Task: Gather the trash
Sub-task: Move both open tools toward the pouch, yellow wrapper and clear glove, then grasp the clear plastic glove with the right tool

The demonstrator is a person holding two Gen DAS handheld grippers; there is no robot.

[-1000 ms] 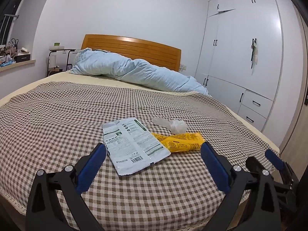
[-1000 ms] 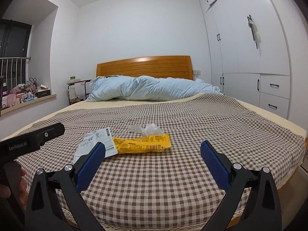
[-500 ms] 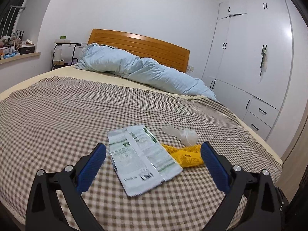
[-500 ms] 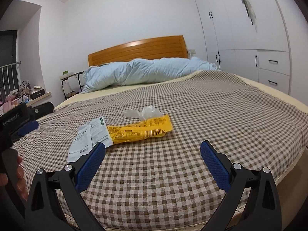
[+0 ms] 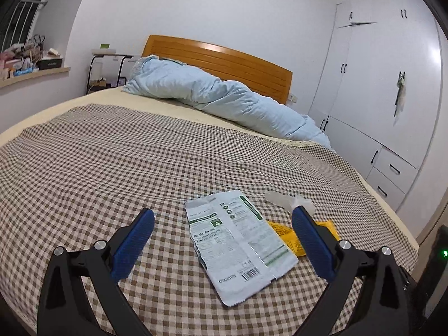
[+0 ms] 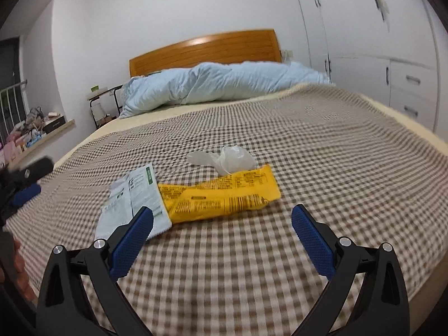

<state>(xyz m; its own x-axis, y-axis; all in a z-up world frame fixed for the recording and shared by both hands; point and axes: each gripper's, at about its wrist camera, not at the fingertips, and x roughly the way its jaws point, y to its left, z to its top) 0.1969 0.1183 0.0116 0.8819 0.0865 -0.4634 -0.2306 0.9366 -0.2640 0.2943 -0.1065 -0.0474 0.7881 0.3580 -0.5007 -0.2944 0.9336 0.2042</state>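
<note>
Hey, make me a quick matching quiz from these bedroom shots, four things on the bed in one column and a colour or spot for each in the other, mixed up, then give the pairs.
Column one:
1. snack wrapper
2. printed pouch
3. crumpled plastic bag
4. duvet

Column two:
A. pale blue, bunched up by the headboard
B. yellow, with its left end lying over another piece of trash
C. translucent white, just beyond the yellow piece
D. white and green with a barcode, lying flat

Pairs: 1-B, 2-D, 3-C, 4-A
</note>
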